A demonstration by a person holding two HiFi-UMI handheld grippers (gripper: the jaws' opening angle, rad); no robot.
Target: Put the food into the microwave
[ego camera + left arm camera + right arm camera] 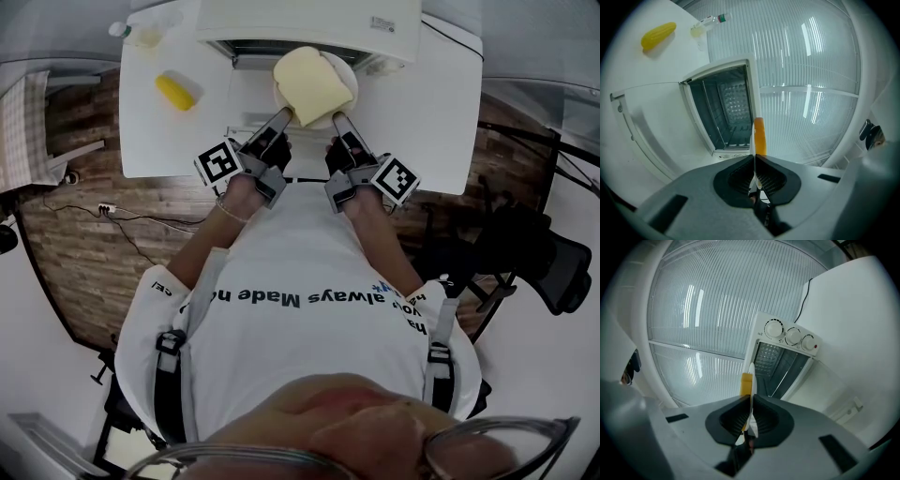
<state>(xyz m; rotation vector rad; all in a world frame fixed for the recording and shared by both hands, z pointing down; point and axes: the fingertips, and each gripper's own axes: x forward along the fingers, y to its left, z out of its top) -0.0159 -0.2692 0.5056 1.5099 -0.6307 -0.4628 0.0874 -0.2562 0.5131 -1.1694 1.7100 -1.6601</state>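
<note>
**Head view.** The left gripper [281,115] and right gripper [339,118] are each clenched on the near rim of the white plate [350,77], at its 7 and 5 o'clock. The pale yellow food [311,84] lies on the plate, overhanging its 11 o'clock edge. The plate's far rim meets the mouth of the microwave [309,21] at 12 o'clock. The yellow corn [176,91] lies well apart at 9 o'clock and the bottle [141,34] at 10 o'clock. The white table [441,112] is bare toward 3 o'clock.

**Left gripper view.** The jaws of the left gripper [754,157] pinch the plate edge-on. The open cavity [725,107] lies at 11 o'clock, with its door [651,126] swung wide at 9 o'clock.

**Right gripper view.** The right gripper [750,397] likewise grips the rim, and the knobs [774,328] sit at 12 o'clock.
</note>
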